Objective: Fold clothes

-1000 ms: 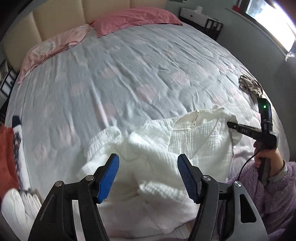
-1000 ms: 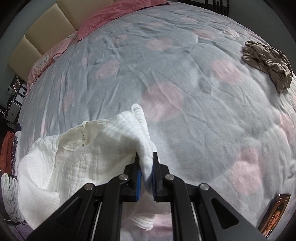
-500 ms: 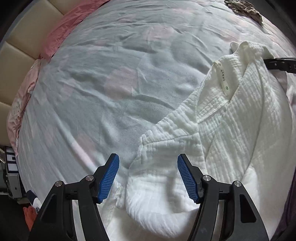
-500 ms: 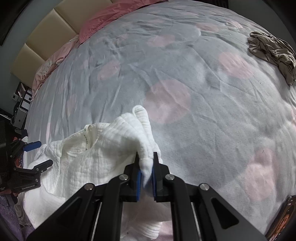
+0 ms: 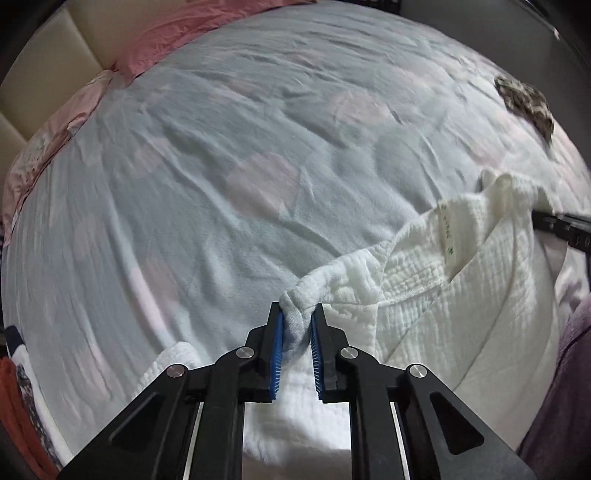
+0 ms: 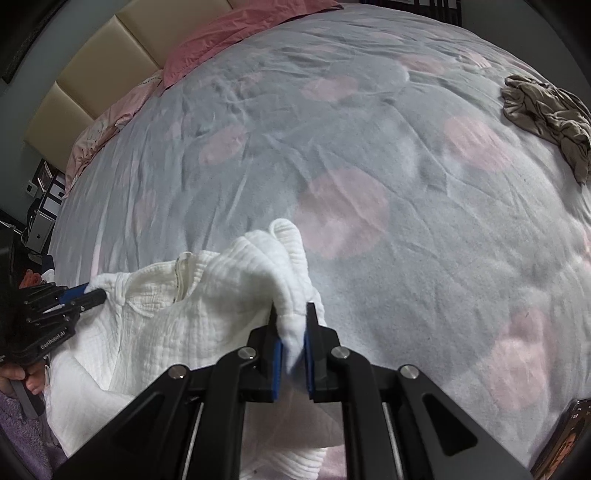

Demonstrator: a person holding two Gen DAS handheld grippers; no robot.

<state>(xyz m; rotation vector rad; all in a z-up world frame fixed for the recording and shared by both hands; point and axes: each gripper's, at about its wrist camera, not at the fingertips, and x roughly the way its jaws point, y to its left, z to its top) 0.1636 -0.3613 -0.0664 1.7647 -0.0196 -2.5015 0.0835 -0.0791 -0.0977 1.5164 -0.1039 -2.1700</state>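
Note:
A white crinkled garment [image 5: 443, 295] lies bunched at the near edge of the bed. My left gripper [image 5: 297, 314] is shut on a bunched fold at its left shoulder edge. The collar with a label [image 5: 448, 236] faces up between the two grips. In the right wrist view the same white garment [image 6: 166, 325] spreads left, and my right gripper [image 6: 291, 321] is shut on a raised fold at its right edge. The left gripper [image 6: 88, 295] shows there at far left, its tips in the cloth. The right gripper [image 5: 557, 225] shows at the right edge of the left wrist view.
The bed's grey cover with pink spots [image 6: 406, 166] stretches away to pink pillows [image 5: 207, 33] and a beige headboard [image 6: 99, 74]. A crumpled brown garment [image 6: 550, 110] lies far right. A phone [image 6: 565, 443] sits near right. Folded clothes [image 5: 14, 398] are stacked at left.
My left gripper went from open above the garment to shut on its left shoulder edge. The right gripper kept its hold and barely moved.

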